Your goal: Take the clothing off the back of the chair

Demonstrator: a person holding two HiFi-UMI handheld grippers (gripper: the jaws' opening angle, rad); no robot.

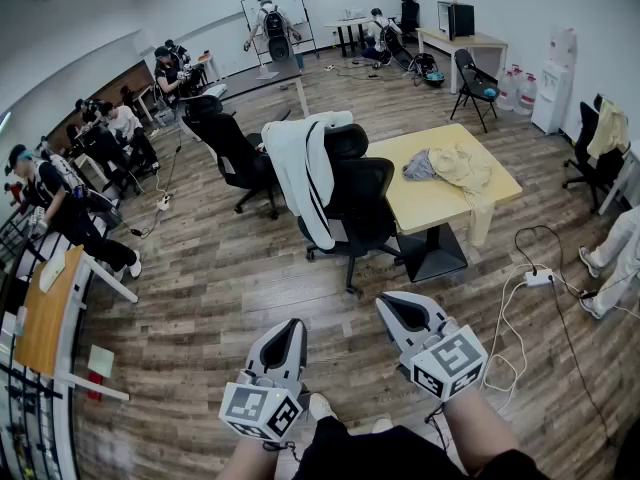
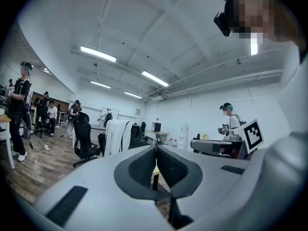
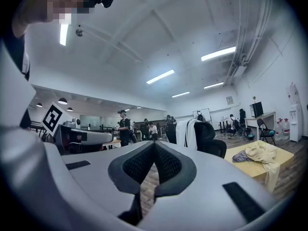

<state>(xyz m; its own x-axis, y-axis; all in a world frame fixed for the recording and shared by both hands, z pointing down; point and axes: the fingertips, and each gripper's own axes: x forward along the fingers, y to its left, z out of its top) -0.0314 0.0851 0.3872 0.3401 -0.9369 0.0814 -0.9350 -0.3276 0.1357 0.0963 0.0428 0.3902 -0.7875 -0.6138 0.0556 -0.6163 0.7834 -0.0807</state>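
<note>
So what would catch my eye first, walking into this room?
Probably the white jacket draped over the back of the black office chair mid-room. Right of it, a yellow table bears crumpled clothes. Nearest you, the left gripper and right gripper hang shut and empty.

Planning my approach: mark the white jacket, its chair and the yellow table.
white jacket (image 1: 290, 163): head view, draped back panel.
chair (image 1: 365, 198): head view, black upholstery.
yellow table (image 1: 430, 208): head view, bare top.

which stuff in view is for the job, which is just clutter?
For the job: white jacket, the black chair it hangs on, left gripper, right gripper (both shut, empty).
Lying about: heap of clothes on yellow table, power strip, other chair.
</note>
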